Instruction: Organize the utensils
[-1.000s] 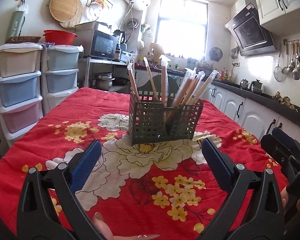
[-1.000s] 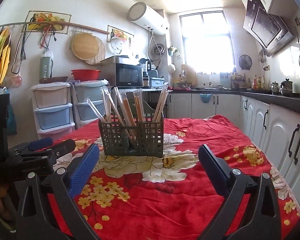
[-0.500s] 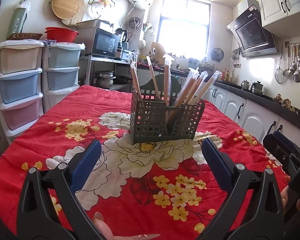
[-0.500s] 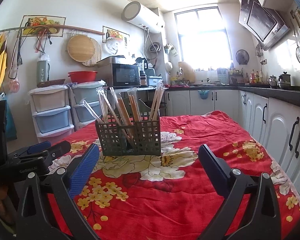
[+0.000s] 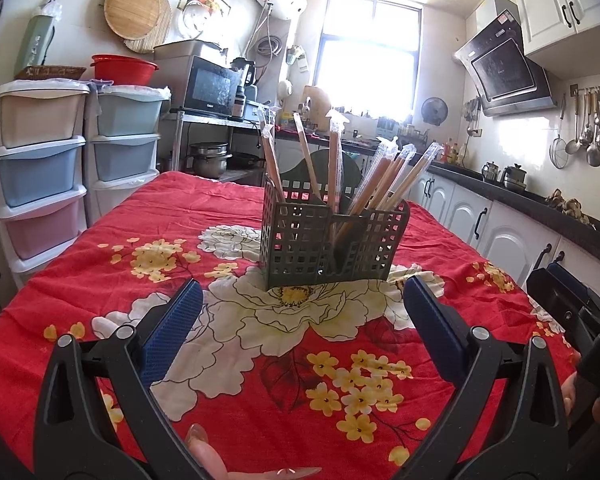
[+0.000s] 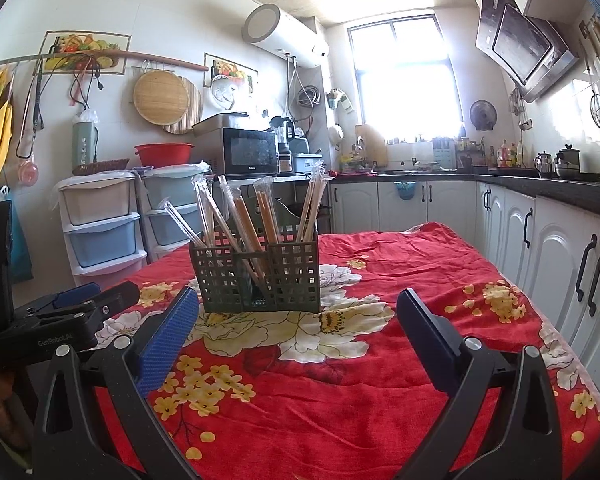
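Left tool (image 5: 300, 320) and right tool (image 6: 297, 320) are both spread wide, empty, held level side by side.

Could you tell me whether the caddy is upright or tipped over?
Upright. The caddy stands flat on the tablecloth, its open top up, and wrapped chopsticks lean out of it.

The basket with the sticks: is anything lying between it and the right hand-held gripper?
Nothing: only the red flowered tablecloth shows between the right hand-held gripper and the basket, seen in the right wrist view.
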A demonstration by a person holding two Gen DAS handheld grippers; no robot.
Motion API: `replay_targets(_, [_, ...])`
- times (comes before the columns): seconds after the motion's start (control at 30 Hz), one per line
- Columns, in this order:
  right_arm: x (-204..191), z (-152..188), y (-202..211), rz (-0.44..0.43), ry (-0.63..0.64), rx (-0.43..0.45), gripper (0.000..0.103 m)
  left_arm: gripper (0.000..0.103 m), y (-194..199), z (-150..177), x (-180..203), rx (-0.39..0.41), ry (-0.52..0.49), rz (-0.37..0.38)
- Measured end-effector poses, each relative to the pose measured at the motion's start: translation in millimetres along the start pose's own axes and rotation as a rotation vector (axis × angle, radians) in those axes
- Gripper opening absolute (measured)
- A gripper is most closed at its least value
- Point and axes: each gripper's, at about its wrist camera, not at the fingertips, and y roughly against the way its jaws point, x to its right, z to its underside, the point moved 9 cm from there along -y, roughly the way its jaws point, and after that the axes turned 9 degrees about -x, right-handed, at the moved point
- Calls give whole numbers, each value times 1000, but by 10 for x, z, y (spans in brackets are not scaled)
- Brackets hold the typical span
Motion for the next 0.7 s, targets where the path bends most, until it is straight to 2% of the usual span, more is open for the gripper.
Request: replay_targets(0.7, [6, 0, 5, 2, -3, 1, 97, 92, -10, 2, -4, -8, 4, 6])
